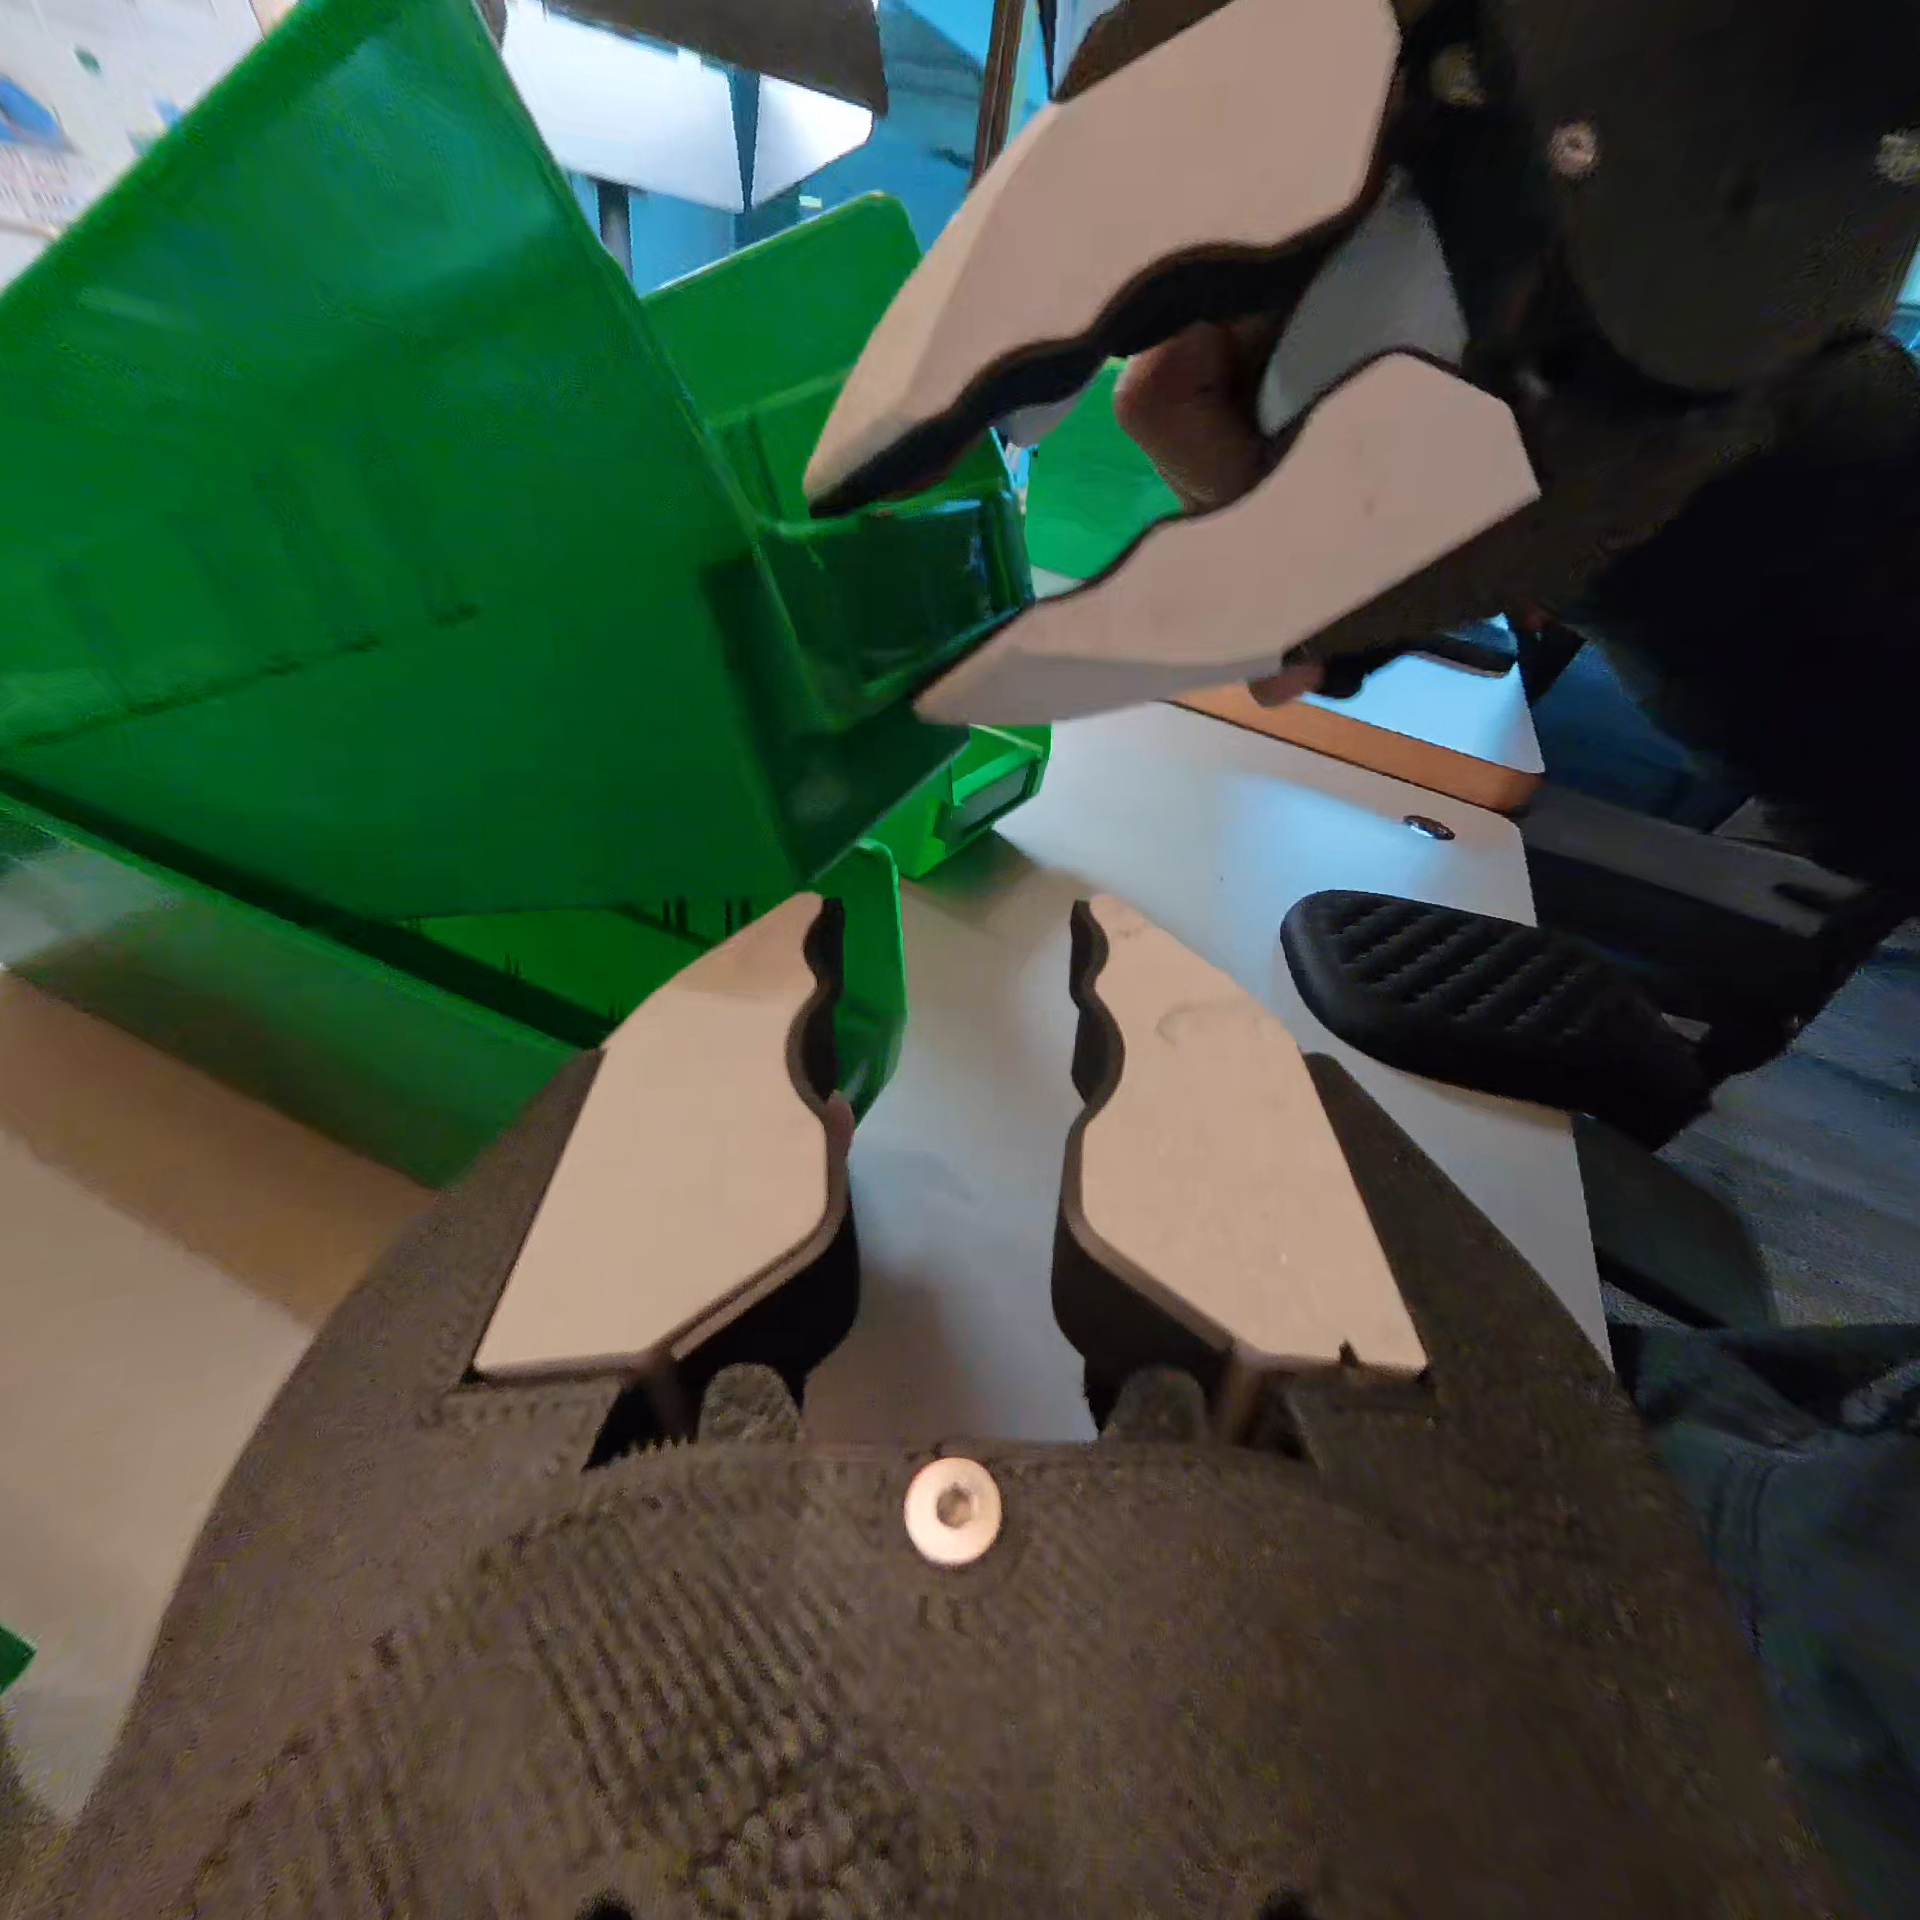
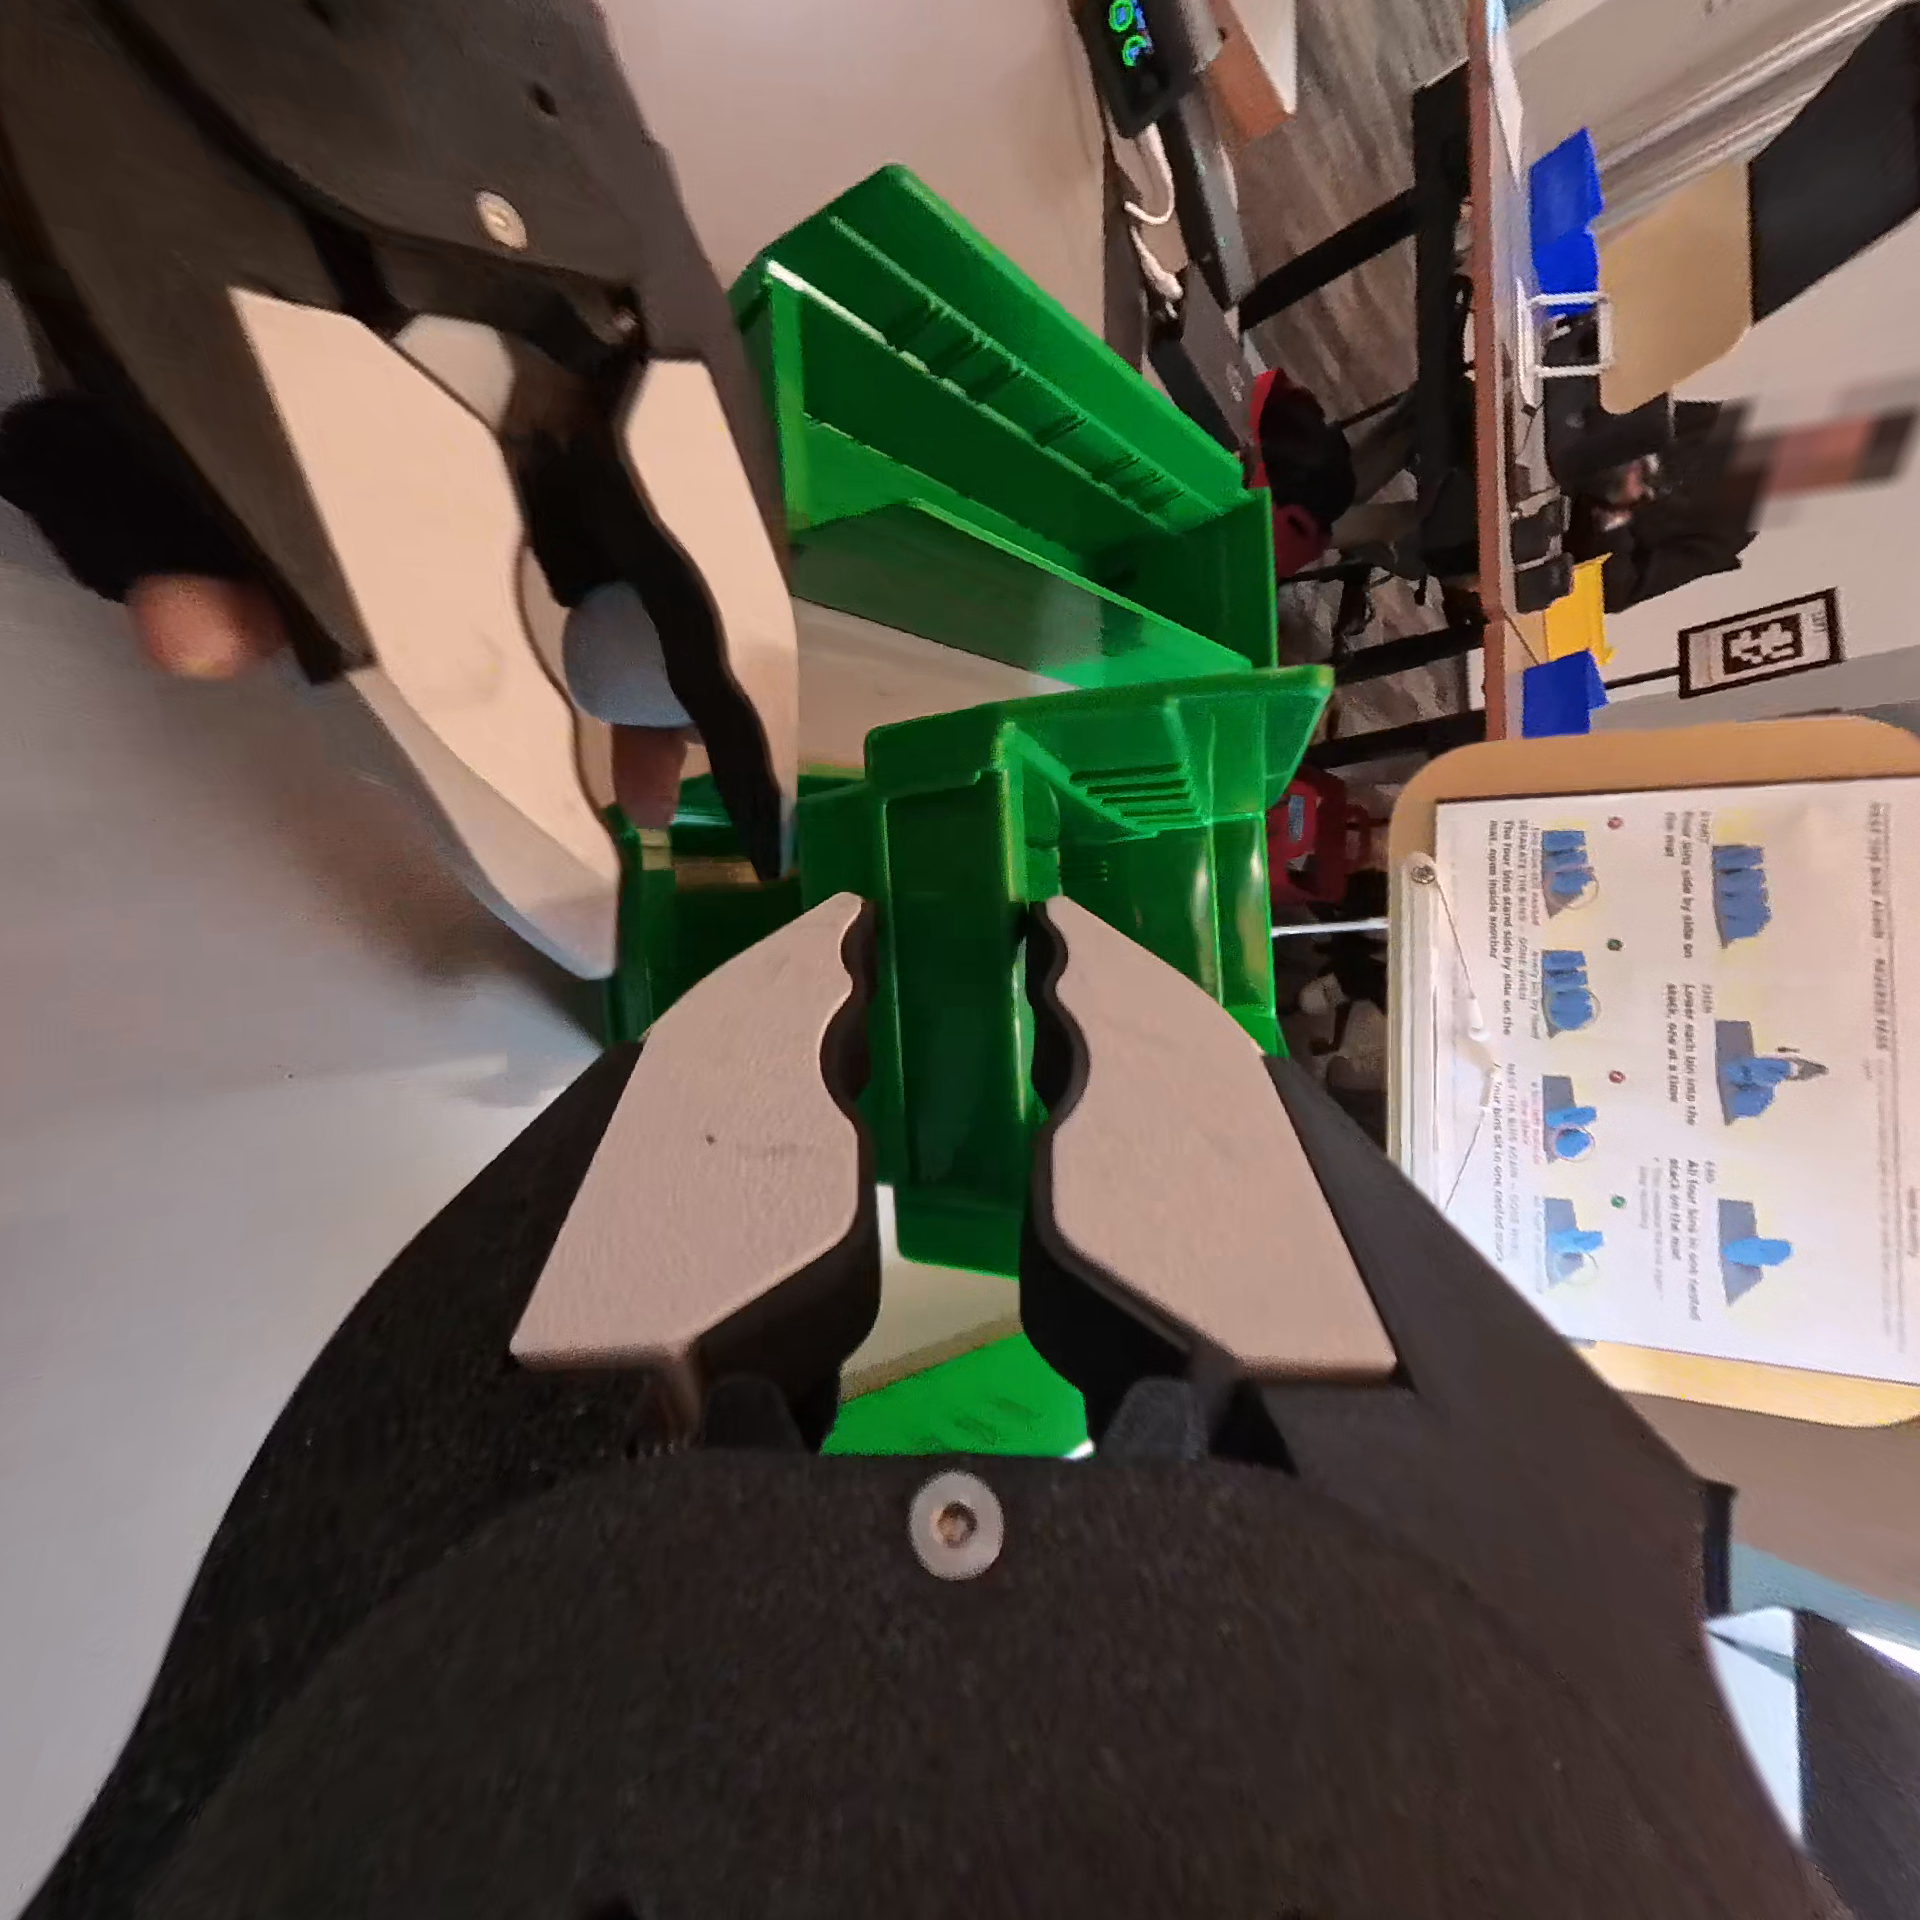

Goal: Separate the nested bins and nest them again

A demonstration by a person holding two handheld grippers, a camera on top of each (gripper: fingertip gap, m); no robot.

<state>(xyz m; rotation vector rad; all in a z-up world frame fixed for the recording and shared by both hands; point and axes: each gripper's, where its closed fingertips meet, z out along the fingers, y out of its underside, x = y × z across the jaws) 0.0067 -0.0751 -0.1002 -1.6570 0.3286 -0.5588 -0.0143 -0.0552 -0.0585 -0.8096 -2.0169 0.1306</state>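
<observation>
Several green plastic bins are in a cluster on the white table [image 1: 1195, 831]. My right gripper [image 2: 945, 925] is shut on the front lip of one green bin [image 2: 945, 1060] and holds it tilted above a lower bin [image 1: 260, 997]. In the left wrist view this lifted bin [image 1: 364, 468] slants up to the left, with the right gripper [image 1: 878, 597] clamped on its lip. My left gripper [image 1: 951, 914] is open, its left finger against the lower bin's end wall [image 1: 878, 987]. It also shows in the right wrist view [image 2: 686, 914], jaws apart beside the bins.
Another green bin [image 2: 997, 416] stands behind. A board with a printed instruction sheet [image 2: 1662, 1070] lies to the right. A black chair armrest [image 1: 1475, 997] is past the table's edge. Blue bins [image 2: 1564, 218] sit on a far rack. My hands' fingertips stand some 5 centimeters from each other.
</observation>
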